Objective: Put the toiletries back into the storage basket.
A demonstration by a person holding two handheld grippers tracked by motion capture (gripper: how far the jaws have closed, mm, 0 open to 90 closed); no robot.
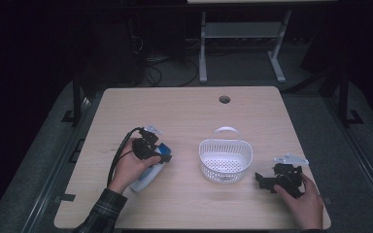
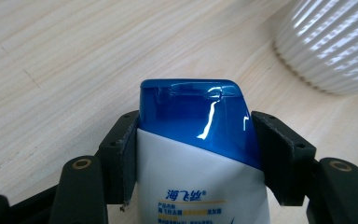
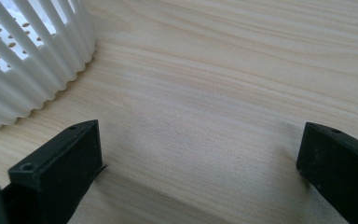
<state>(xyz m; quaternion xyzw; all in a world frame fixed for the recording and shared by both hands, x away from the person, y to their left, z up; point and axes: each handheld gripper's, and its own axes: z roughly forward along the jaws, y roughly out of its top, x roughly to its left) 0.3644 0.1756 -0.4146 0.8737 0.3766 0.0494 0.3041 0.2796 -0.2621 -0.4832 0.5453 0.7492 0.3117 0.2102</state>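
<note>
A white tube with a blue cap (image 2: pixel 193 121) sits between the two black jaws of my left gripper (image 2: pixel 196 135), whose pads press on its sides just below the cap. In the high view the same tube (image 1: pixel 148 175) slants under the left gripper (image 1: pixel 161 156), left of a white slatted basket (image 1: pixel 225 161). That basket's ribbed wall (image 2: pixel 335 46) stands ahead to the right in the left gripper view. My right gripper (image 1: pixel 261 180) rests near the table's front right, its jaws wide apart with nothing between them (image 3: pixel 200 168). The basket wall (image 3: pixel 32 65) lies to its upper left.
The wooden table (image 1: pixel 184 111) has a round cable hole (image 1: pixel 224 99) near its far edge. The legs of another table (image 1: pixel 203 48) stand on the dark floor beyond. Bare wood lies between the tube and the basket.
</note>
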